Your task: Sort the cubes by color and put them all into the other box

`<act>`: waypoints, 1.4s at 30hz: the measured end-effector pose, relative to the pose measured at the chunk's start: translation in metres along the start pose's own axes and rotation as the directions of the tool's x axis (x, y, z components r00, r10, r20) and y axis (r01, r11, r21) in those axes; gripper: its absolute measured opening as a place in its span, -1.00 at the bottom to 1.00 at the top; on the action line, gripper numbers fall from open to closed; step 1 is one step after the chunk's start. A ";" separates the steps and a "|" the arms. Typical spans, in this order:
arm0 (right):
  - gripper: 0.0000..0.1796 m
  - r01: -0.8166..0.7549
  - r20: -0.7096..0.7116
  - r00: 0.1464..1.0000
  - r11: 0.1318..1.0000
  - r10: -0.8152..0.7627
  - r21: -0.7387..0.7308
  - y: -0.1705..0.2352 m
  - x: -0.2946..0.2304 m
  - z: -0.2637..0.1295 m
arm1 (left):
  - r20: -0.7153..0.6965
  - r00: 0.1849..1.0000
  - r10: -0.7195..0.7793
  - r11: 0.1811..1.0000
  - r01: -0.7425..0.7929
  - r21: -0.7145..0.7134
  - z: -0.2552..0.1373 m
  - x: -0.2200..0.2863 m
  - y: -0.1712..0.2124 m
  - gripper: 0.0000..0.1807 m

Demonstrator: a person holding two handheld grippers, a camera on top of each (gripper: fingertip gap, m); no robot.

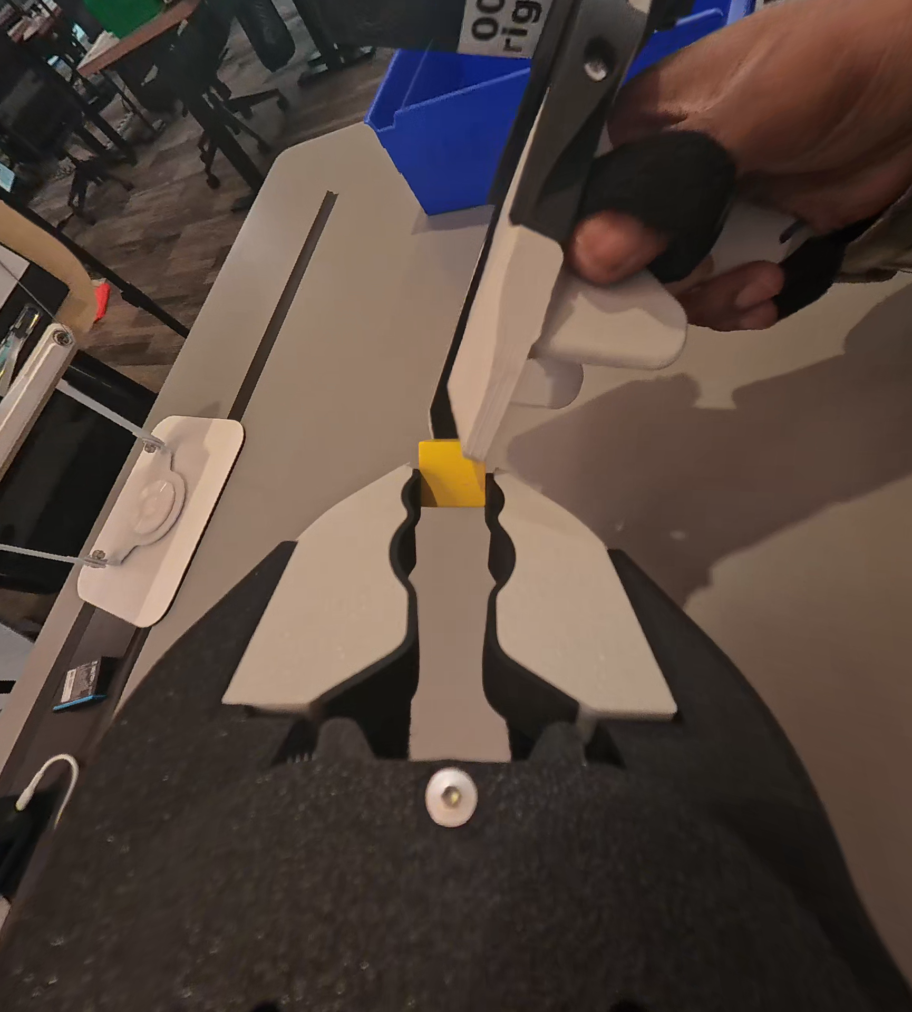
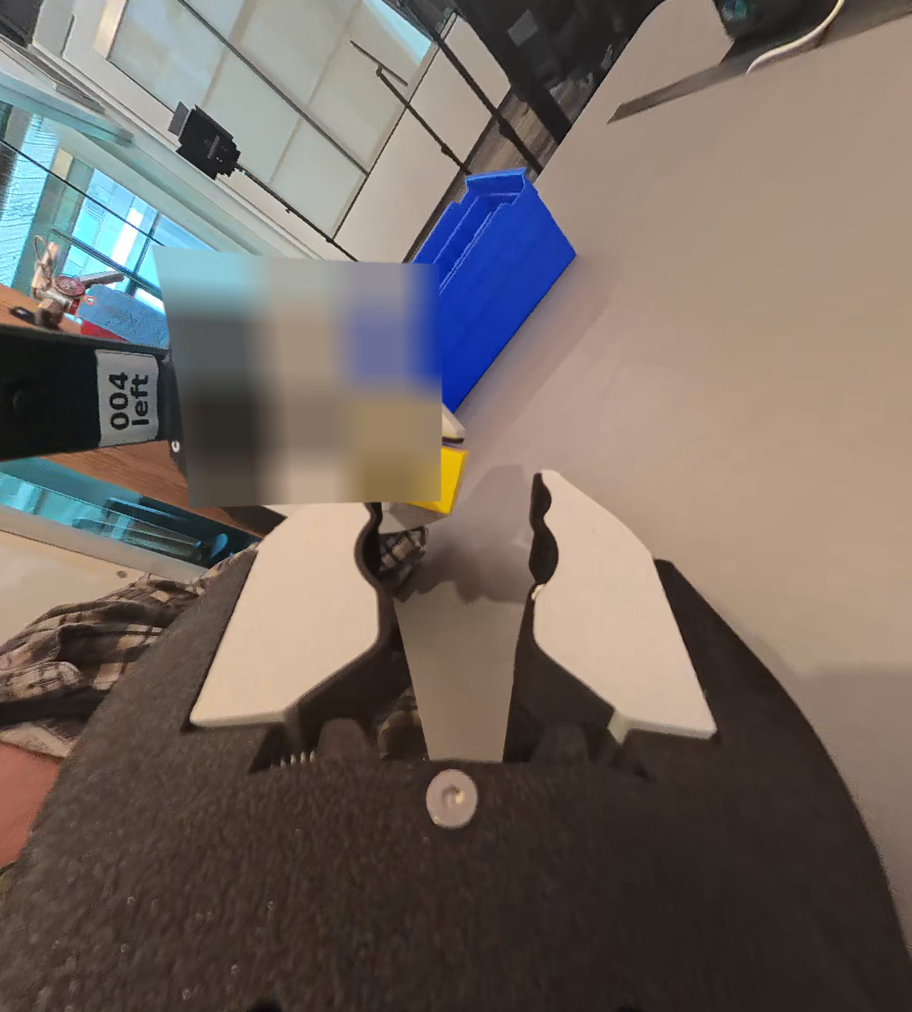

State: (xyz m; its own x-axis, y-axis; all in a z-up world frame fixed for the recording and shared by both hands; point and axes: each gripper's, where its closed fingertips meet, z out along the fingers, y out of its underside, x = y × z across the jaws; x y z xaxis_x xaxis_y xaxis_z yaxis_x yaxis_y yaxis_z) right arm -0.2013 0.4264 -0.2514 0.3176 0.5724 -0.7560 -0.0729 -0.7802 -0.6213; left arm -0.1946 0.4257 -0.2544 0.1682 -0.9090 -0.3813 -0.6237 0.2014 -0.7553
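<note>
Left wrist view: the left gripper (image 1: 452,484) has its jaws closed onto a yellow cube (image 1: 451,475) at the fingertips, over the grey table (image 1: 333,328). The right gripper (image 1: 473,438), with a white printed label, touches the cube from 1 o'clock, jaws parted and empty. A blue box (image 1: 443,148) sits at 12 o'clock.

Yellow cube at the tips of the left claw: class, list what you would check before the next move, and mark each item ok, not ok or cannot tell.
1. Yellow cube sits between the left claw fingertips: ok.
2. Left claw firmly shut on the cube: cannot tell; the fingers flank it closely.
3. Right claw empty and open: ok.
4. Right claw clear of the cube: not ok; in the left wrist view its finger overlaps the cube's top corner.
5. Blue box in view on the table: ok.
6. Box contents and colour groups: cannot tell.
</note>
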 end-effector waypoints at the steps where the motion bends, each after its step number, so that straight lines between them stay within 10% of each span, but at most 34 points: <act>1: -0.43 -0.005 0.001 1.000 1.000 0.005 -0.010 0.002 0.001 0.002 | 0.002 1.000 0.011 1.000 -0.011 -0.005 0.001 0.001 0.000 -0.76; 12: -0.75 0.001 0.000 1.000 0.999 -0.001 -0.040 -0.001 0.001 -0.035 | -0.079 0.994 -0.073 0.994 0.080 0.081 0.012 0.014 -0.021 -0.52; 23: -0.75 0.149 -0.617 0.697 0.915 -0.366 -0.374 0.001 0.104 -0.310 | -0.400 0.854 -0.333 0.878 0.435 0.197 0.018 0.031 -0.008 -0.34; 29: -0.75 0.089 -0.494 0.666 0.717 -0.559 -0.691 0.050 0.159 -0.368 | -0.457 0.817 -0.350 0.838 0.492 0.237 0.029 0.030 -0.017 -0.44; 42: -0.75 0.194 -0.183 0.760 0.486 -0.624 -0.852 0.101 0.197 -0.349 | -0.463 0.819 -0.339 0.860 0.469 0.201 0.054 0.028 -0.031 -0.54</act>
State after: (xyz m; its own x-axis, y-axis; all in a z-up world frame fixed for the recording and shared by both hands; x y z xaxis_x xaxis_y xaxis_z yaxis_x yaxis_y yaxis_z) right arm 0.1837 0.3725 -0.3914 0.4596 0.8755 -0.1496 0.8320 -0.4833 -0.2725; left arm -0.1295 0.4139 -0.2699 -0.0044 -0.9817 0.1904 -0.3036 -0.1801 -0.9356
